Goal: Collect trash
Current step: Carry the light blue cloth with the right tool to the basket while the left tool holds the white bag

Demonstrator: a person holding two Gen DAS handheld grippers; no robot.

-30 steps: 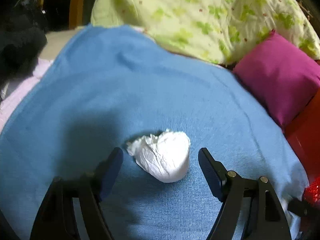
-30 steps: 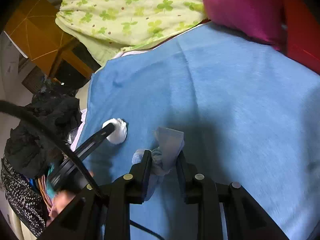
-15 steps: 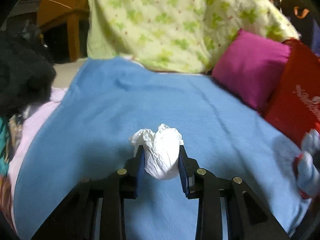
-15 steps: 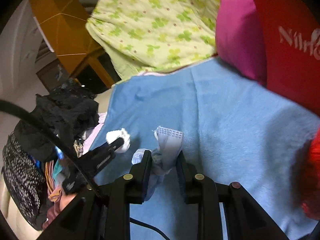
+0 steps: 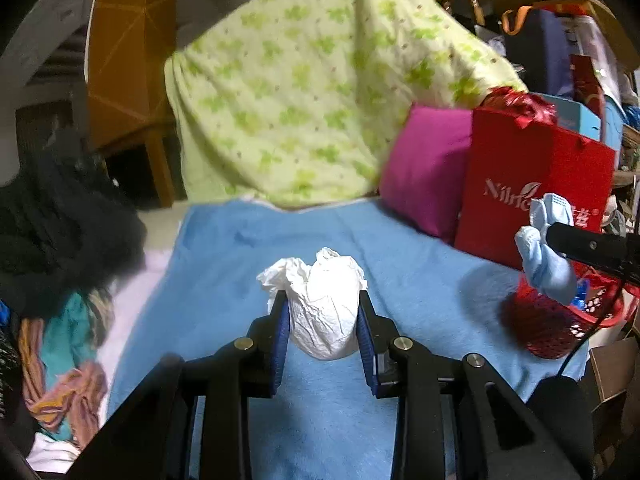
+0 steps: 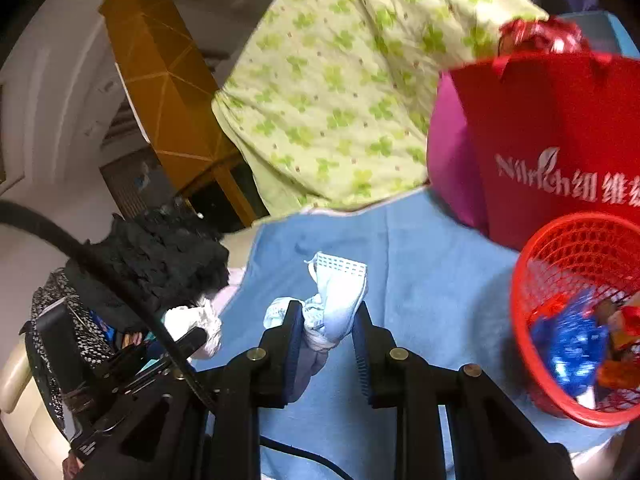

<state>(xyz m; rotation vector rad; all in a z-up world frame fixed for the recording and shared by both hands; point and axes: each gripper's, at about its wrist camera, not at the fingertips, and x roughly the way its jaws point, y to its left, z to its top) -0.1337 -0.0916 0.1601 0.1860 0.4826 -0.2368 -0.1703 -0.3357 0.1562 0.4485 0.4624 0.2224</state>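
A crumpled tissue (image 5: 325, 312) is clamped in the left claw (image 5: 323, 334), a face mask (image 6: 334, 304) in the right claw (image 6: 327, 334); either, apparently lightly pinched, may be dropped short of the red basket (image 6: 520, 280) to the right.

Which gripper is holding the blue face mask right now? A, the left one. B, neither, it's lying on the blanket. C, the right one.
C: the right gripper is shut on the blue face mask, while the left gripper clamps the white crumpled tissue.
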